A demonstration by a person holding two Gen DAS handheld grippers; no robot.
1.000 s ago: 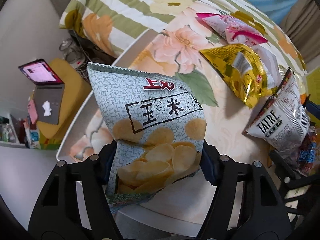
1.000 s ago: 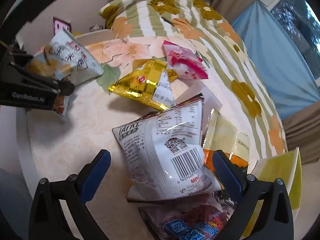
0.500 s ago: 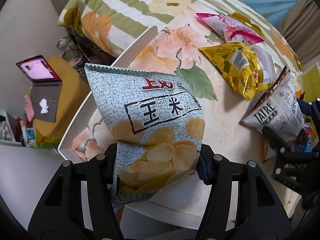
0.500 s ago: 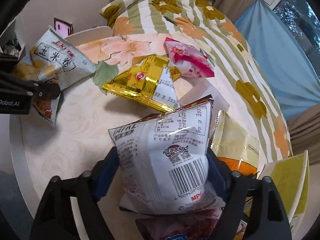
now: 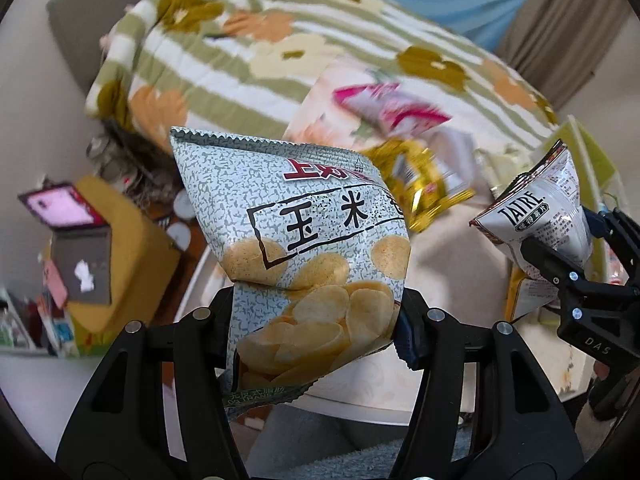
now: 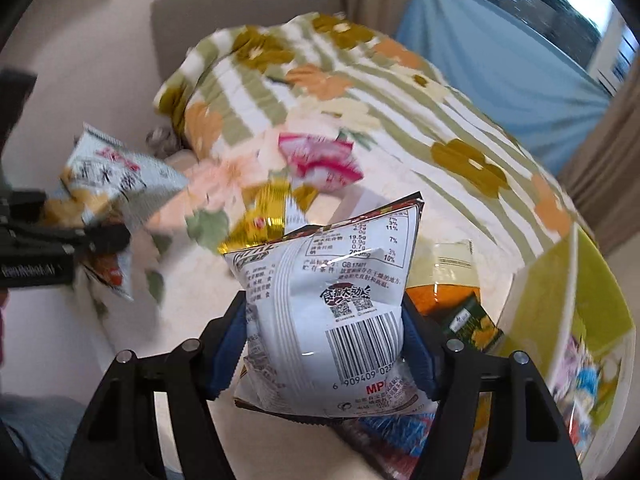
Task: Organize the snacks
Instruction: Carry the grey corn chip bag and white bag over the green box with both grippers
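My left gripper [image 5: 316,320] is shut on a grey-green corn chip bag [image 5: 296,236] and holds it up above the table's near edge. My right gripper [image 6: 324,344] is shut on a white TATRE chip bag [image 6: 332,292], lifted off the table; this bag also shows in the left wrist view [image 5: 544,216]. The corn chip bag shows at the left of the right wrist view [image 6: 116,188]. A gold bag [image 6: 264,220], a pink bag [image 6: 320,160] and an orange-green bag [image 6: 452,300] lie on the round table [image 6: 160,340].
A yellow-green box [image 6: 568,300] with packets inside stands at the table's right. A blue-red packet [image 6: 384,436] lies under the right gripper. A bed with a floral striped blanket [image 5: 248,52] is behind the table. A laptop on a yellow stool [image 5: 80,232] stands left.
The right gripper closed on the TATRE bag and lifted it. The left gripper raised and tilted the corn chip bag; both views swung upward.
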